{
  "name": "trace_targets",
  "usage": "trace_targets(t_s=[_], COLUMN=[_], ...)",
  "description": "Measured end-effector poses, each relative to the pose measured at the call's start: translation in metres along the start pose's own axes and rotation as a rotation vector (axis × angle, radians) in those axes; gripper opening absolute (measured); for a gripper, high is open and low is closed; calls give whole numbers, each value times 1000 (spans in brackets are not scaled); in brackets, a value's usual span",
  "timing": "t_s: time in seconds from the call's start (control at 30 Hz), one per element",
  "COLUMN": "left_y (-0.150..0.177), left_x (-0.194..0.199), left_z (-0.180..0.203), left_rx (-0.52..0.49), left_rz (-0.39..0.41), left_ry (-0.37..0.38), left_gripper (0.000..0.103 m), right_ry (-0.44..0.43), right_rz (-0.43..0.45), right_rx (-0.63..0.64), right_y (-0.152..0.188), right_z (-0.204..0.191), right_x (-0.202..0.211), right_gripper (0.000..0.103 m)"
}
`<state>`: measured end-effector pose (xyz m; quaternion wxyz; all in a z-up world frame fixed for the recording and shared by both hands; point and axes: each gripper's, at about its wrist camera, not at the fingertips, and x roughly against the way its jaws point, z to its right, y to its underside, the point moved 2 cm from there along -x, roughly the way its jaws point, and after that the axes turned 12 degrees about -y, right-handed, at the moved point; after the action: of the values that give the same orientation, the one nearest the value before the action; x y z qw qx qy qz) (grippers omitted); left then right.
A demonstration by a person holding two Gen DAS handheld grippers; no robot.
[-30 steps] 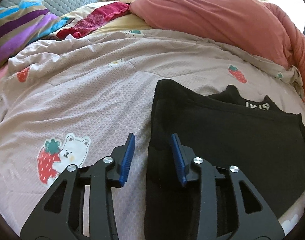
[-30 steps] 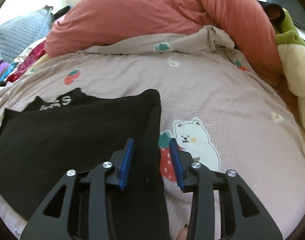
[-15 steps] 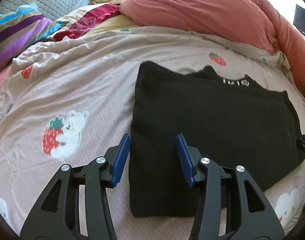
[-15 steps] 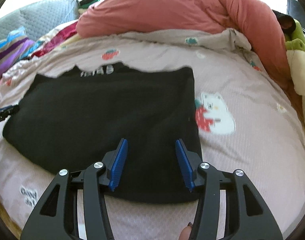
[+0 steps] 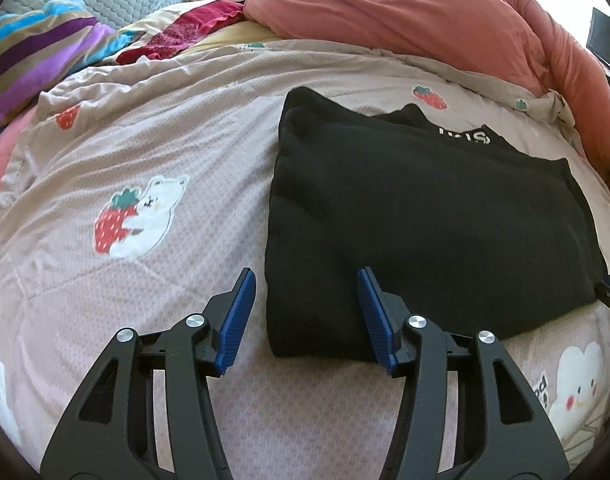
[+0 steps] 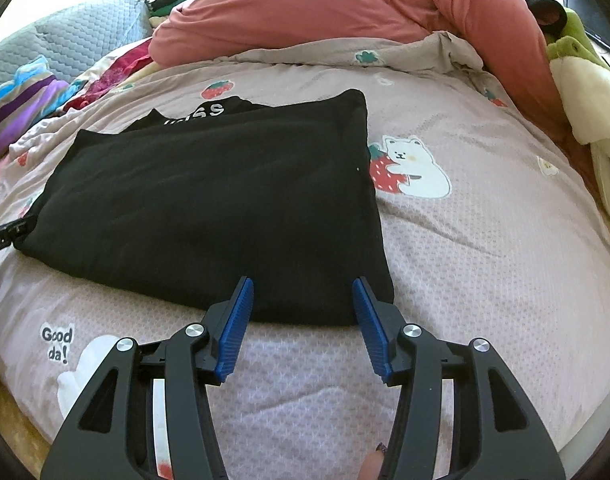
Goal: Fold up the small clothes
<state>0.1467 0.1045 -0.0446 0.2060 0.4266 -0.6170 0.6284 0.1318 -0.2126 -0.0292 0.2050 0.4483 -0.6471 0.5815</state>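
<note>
Black garment (image 5: 433, 220), one piece, lies folded flat mid-quilt (image 5: 145, 272), just left of the bear-and-strawberry print (image 6: 409, 172); looks soft, light, floppy, so I'd pinch it at the near corners. Two grippers: left gripper (image 5: 305, 316) jaws just widened, spread and empty over the near-left corner; right gripper (image 6: 303, 320) likewise spread, empty, at the near-right corner.

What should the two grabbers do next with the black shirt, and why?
Probably ease both forward and pinch the near corners of the black shirt. It lies folded once, still wide, and the left gripper and right gripper, whose jaws have just been opening, sit empty at that edge, so another fold looks due.
</note>
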Motion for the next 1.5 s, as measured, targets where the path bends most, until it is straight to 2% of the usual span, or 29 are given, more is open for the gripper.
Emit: trace_targets(t_s=[0.27, 0.5, 0.7, 0.8, 0.87, 1.1, 1.17, 1.27, 1.5], left_y=[15, 21, 26, 28, 29, 35, 37, 39, 49], left_x=[6, 25, 43, 52, 59, 78, 81, 88, 99], left_z=[-3, -8, -6, -4, -2, 1, -1, -3, -15], left_rx=[9, 33, 35, 31, 27, 23, 26, 30, 50], left_rz=[-20, -16, -12, -5, 0, 16, 21, 28, 38], left_ry=[15, 40, 64, 74, 78, 95, 98, 98, 85], left_gripper=[45, 45, 45, 51, 52, 64, 67, 69, 81], right_ry=[-6, -20, -39, -51, -56, -69, -78, -91, -116], right_rz=[-25, 12, 44, 51, 55, 80, 92, 106, 130], right_rx=[-25, -43, -34, -29, -27, 8, 22, 47, 109], right_y=[11, 14, 10, 10, 10, 9, 8, 5, -2], right_z=[2, 3, -3, -7, -10, -25, -32, -43, -70], right_x=[6, 24, 38, 42, 46, 59, 63, 68, 74], right_gripper=[50, 51, 56, 60, 66, 71, 84, 86, 93])
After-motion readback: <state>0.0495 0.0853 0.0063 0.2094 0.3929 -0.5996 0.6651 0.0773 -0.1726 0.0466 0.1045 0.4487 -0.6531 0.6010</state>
